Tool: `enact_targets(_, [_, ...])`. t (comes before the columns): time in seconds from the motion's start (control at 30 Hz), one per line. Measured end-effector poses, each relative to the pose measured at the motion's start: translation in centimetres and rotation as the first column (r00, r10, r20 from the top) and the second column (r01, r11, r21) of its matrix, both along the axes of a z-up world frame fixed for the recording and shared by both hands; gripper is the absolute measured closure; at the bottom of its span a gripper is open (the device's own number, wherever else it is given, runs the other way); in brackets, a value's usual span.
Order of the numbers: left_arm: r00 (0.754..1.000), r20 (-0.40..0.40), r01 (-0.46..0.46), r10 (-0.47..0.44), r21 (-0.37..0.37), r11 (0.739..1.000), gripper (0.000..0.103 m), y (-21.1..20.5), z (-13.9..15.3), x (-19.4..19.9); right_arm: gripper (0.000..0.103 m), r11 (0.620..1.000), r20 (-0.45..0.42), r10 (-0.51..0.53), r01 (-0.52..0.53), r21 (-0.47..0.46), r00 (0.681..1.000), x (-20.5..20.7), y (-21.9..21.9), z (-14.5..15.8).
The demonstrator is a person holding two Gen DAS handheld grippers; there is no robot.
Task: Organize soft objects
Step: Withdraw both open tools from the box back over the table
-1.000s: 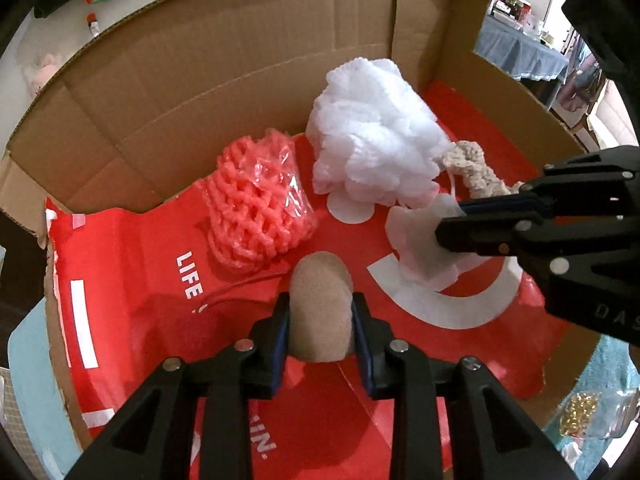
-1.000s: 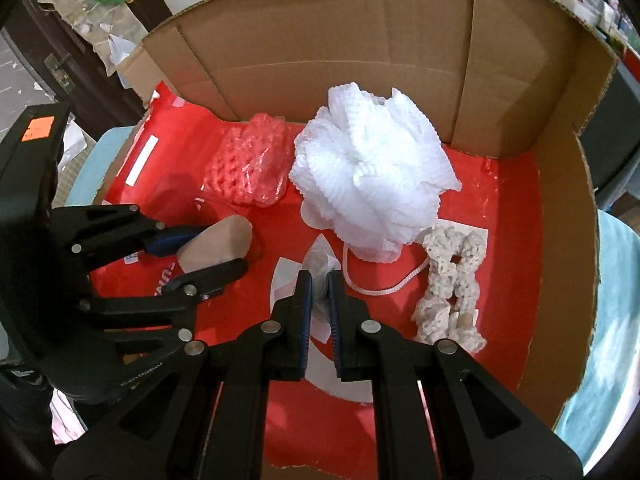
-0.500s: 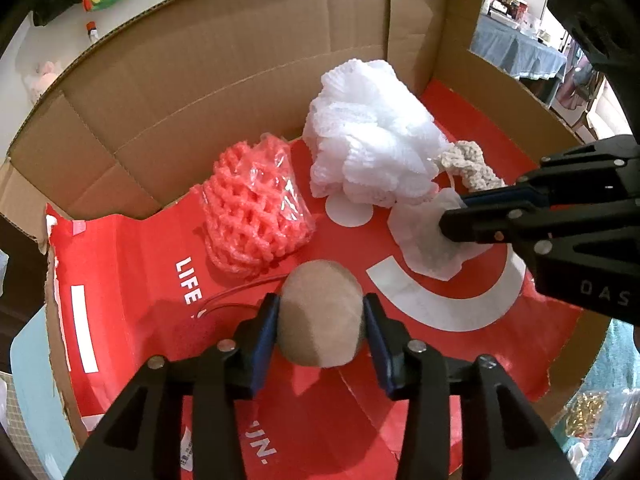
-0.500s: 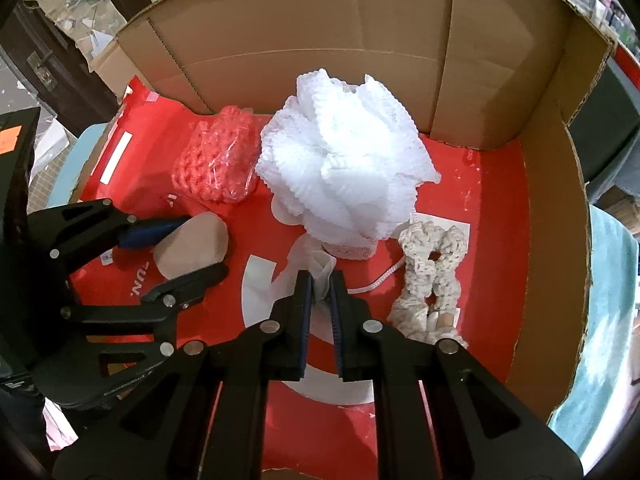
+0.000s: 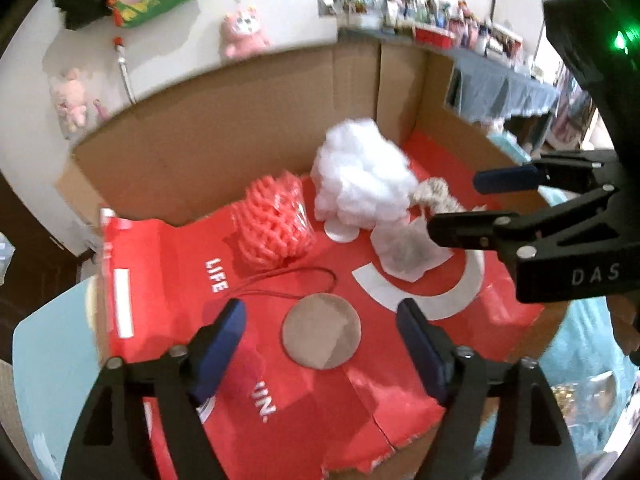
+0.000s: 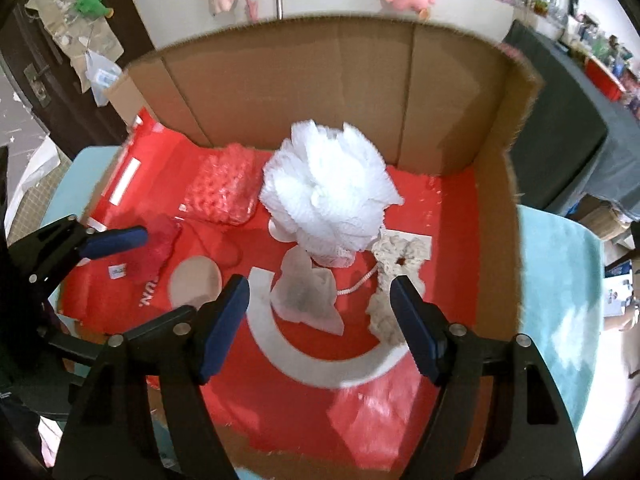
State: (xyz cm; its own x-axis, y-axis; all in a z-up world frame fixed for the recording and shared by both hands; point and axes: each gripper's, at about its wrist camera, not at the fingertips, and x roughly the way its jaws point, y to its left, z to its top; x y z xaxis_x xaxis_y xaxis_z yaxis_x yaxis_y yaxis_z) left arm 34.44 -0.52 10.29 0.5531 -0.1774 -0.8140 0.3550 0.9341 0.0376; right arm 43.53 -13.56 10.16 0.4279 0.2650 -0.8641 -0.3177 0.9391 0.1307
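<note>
Scrunchie (image 6: 394,280) partly hidden behind right gripper (image 6: 320,300) fingers (image 6: 412,328); frame blurred.

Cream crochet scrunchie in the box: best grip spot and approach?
Pinch the cream crochet scrunchie across its near lobe, coming from above with the right gripper, whose jaws are opening with nothing between them. Its far end lies against the white bath pouf; the near end looks clearer.
</note>
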Motion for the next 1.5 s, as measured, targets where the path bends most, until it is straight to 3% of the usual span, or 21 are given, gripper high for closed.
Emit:
enact_targets(0.2, [0.988, 0.143, -0.046, 0.054, -0.057, 0.997, 0.006, 1.4, 5.2, -5.1, 0.03, 0.999, 0.102, -0.02, 0.017, 0.029, 0.995, -4.7, -0.8, 5.1])
enact_targets(0.37, [0.965, 0.244, -0.065, 0.097, -0.136, 0.989, 0.001, 2.8, 9.2, -9.9, 0.021, 0.998, 0.215, -0.038, 0.028, 0.05, 0.976, -9.8, -1.0, 9.4])
enact_targets(0.53, [0.942, 0.304, -0.078, 0.142, -0.214, 0.974, 0.0, 3.5, 11.2, -14.5, 0.018, 0.999, 0.357, -0.036, 0.025, 0.034, 0.934, -16.1, -1.3, 12.6])
enact_targets(0.7, [0.908, 0.384, -0.064, 0.167, -0.265, 0.962, 0.0, 3.8, 12.3, -19.4, 0.013, 0.998, 0.443, -0.045, 0.023, 0.056, 0.895, -21.9, -1.9, 13.8])
enact_targets(0.9, [0.867, 0.45, -0.068, 0.214, -0.319, 0.945, 0.0, 4.1, 12.4, -24.6, 0.013, 0.997, 0.534, -0.061, 0.026, 0.073, 0.843, -28.5, -2.9, 13.8])
enact_targets(1.03, [0.823, 0.519, -0.077, 0.23, -0.298, 0.951, 0.0, 3.5, 11.7, -27.6, 0.013, 0.996, 0.574, -0.084, 0.05, 0.074, 0.814, -31.7, -3.2, 12.7])
enact_targets(1.17, [0.809, 0.537, -0.07, 0.241, -0.319, 0.945, 0.0, 3.1, 10.7, -29.9, 0.011, 0.995, 0.631, -0.096, 0.085, 0.048, 0.77, -34.7, -3.1, 11.3])
enact_targets(1.27, [0.781, 0.572, -0.081, 0.251, -0.306, 0.949, 0.0, 2.6, 9.9, -31.6, 0.008, 0.993, 0.665, -0.118, 0.106, 0.059, 0.737, -36.8, -3.1, 10.0])
enact_targets(1.5, [0.78, 0.56, -0.115, 0.279, -0.311, 0.944, 0.0, 2.1, 6.8, -33.3, 0.006, 0.986, 0.682, -0.166, 0.136, 0.098, 0.712, -39.5, -3.4, 6.5])
